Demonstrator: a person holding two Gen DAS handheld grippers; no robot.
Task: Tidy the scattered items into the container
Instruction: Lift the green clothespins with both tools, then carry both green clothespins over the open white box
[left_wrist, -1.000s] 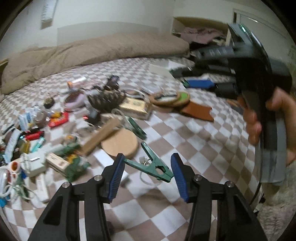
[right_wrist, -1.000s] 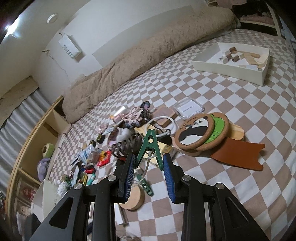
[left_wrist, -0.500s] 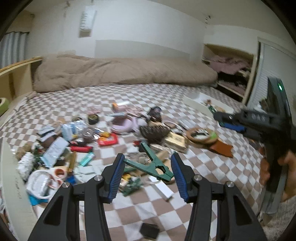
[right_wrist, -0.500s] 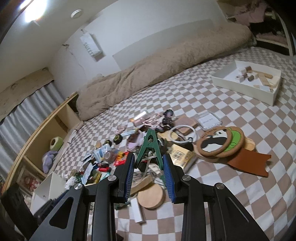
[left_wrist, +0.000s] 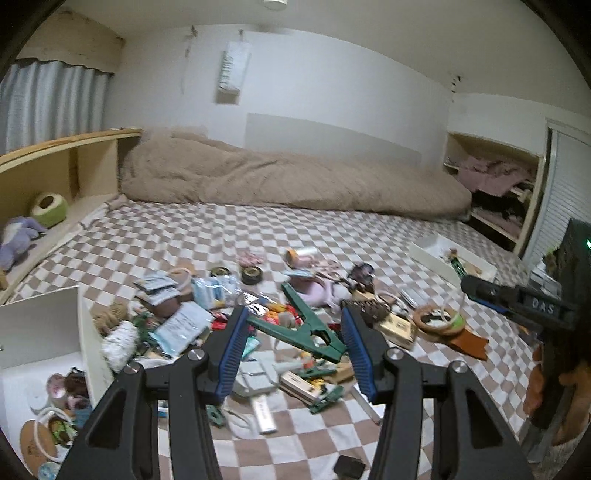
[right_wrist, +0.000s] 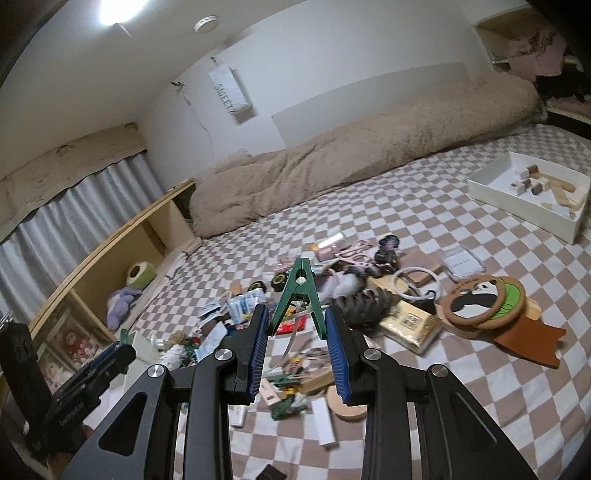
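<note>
In the left wrist view my left gripper (left_wrist: 293, 332) is shut on a green spring clip (left_wrist: 306, 332) that lies crosswise between the blue pads. In the right wrist view my right gripper (right_wrist: 297, 336) is shut on a second green clip (right_wrist: 300, 288), which stands upright with its handles squeezed between the pads. Both grippers hang above a pile of scattered small items (left_wrist: 221, 317) on the checkered bed cover. An open white box (left_wrist: 88, 332) with several things inside sits at the lower left. A white tray (right_wrist: 517, 210) holding wooden blocks lies at the far right.
A beige duvet (left_wrist: 288, 181) runs along the far wall. A wooden shelf (left_wrist: 74, 166) with plush toys lines the left side. Round panda coasters (right_wrist: 480, 299) and a brown leather piece (right_wrist: 532, 339) lie right of the pile. A person's hand (left_wrist: 546, 391) holds the right gripper's handle.
Both grippers have risen and pulled back from the pile, each still holding its clip. The left view has swung left, bringing the white box and shelf into sight.
</note>
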